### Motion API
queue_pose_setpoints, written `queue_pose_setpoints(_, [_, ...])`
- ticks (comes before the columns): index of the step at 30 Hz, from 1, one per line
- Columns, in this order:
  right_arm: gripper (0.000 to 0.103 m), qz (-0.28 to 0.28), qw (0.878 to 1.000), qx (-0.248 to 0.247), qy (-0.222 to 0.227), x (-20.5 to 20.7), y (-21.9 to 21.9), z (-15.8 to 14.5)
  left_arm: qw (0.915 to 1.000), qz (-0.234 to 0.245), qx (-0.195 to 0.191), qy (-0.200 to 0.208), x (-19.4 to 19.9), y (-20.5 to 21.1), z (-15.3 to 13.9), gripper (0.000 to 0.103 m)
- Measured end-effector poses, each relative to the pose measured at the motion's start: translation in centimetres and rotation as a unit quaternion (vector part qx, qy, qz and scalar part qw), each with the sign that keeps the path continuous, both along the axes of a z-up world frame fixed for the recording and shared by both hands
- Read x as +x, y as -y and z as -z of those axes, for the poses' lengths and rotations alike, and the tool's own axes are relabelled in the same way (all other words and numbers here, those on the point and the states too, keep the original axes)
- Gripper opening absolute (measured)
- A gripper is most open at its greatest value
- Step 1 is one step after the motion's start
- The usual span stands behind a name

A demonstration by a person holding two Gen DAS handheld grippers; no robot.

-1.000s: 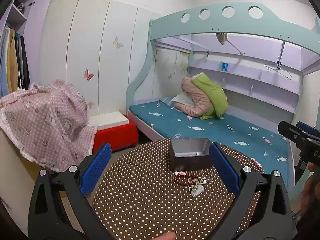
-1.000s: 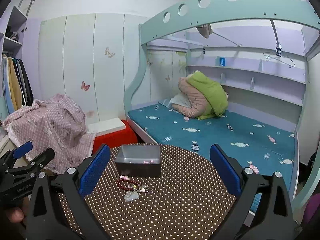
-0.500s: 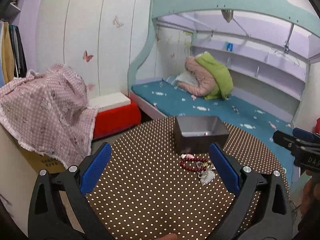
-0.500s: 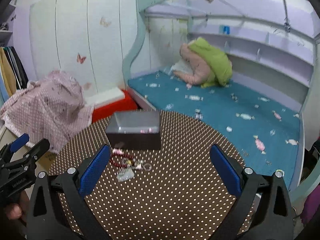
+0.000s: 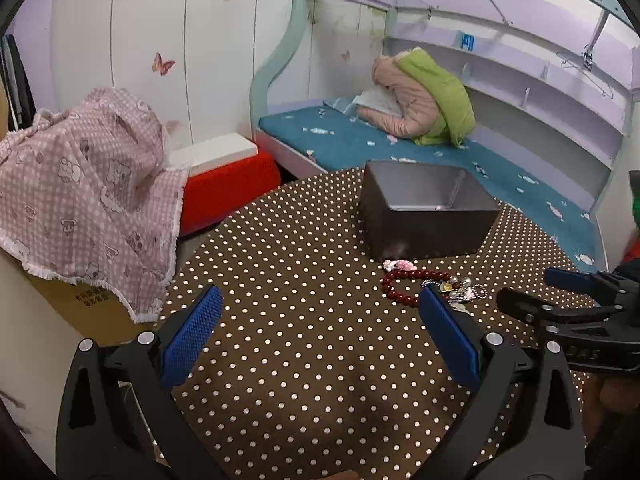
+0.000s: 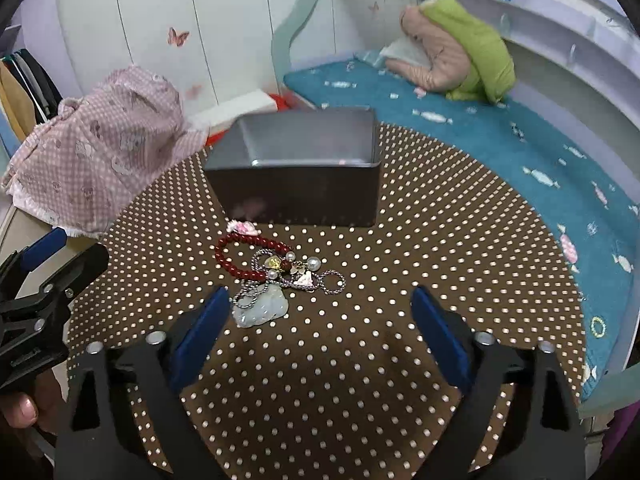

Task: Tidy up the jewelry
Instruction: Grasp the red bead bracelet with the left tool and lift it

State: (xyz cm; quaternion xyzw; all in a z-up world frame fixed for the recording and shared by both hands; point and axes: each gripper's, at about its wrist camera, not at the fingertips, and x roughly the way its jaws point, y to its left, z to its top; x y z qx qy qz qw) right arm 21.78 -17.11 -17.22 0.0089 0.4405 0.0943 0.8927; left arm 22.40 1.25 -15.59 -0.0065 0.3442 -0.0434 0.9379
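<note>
Through the left wrist camera we see our left gripper spread wide over a round table covered in brown cloth with white dots, nothing between its blue pads. A dark metal box stands open on the far side of the table. Just in front of it lies the jewelry: a small pink piece nearest the box, a red bead bracelet beside it, and a tangle of silver chain with pearls partly hidden behind our right-hand pad. The right gripper reaches in from the right edge, near that tangle. Beyond the table we see a pink checked cloth, a red stool and a bed with a teal mattress.

Through the right wrist camera our right gripper is still fairly wide but its jaws are closing, with only bare tablecloth between them. A pale stone pendant lies just beside its left-hand pad, tied into the chain cluster, which touches the bracelet. The box stands right behind the pile. The left gripper shows at the left edge; from here we cannot tell its opening.
</note>
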Motion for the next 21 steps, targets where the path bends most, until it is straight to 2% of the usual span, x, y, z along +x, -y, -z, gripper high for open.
queue_pose_setpoints(6, [0.082, 0.012, 1.0, 0.005, -0.017, 1.1, 0.7, 1.1, 0.9988, 0.027, -0.005, -0.04, 4.3, 1.8, 2.0, 0.098])
queue_pose_setpoints(13, [0.082, 0.017, 0.999, 0.013, -0.028, 1.8, 1.5, 1.8, 0.9931, 0.043, 0.02, -0.107, 8.5, 3.7, 5.4, 0.096])
queue_pose_setpoints(14, [0.082, 0.017, 0.999, 0.015, -0.03, 1.9, 1.6, 1.9, 0.9919, 0.044, 0.025, -0.116, 9.0, 4.0, 5.9, 0.086])
queue_pose_setpoints(15, [0.082, 0.017, 0.999, 0.017, -0.031, 2.1, 1.7, 2.0, 0.9907, 0.045, 0.027, -0.125, 9.3, 4.1, 6.2, 0.071])
queue_pose_setpoints(17, [0.082, 0.016, 0.999, 0.02, -0.032, 2.3, 1.8, 2.1, 0.9898, 0.047, 0.041, -0.128, 9.6, 4.5, 6.5, 0.07])
queue_pose_setpoints(19, [0.082, 0.015, 0.999, 0.023, -0.03, 2.5, 2.0, 2.0, 0.9895, 0.054, 0.042, -0.128, 9.7, 5.0, 6.3, 0.063])
queue_pose_setpoints(20, [0.082, 0.014, 0.999, 0.025, -0.03, 2.6, 2.1, 1.9, 0.989, 0.062, 0.04, -0.128, 9.6, 5.2, 6.1, 0.053])
queue_pose_setpoints(21, [0.082, 0.014, 0.999, 0.027, -0.029, 2.7, 2.2, 1.9, 0.9887, 0.068, 0.038, -0.128, 9.5, 5.5, 6.0, 0.038])
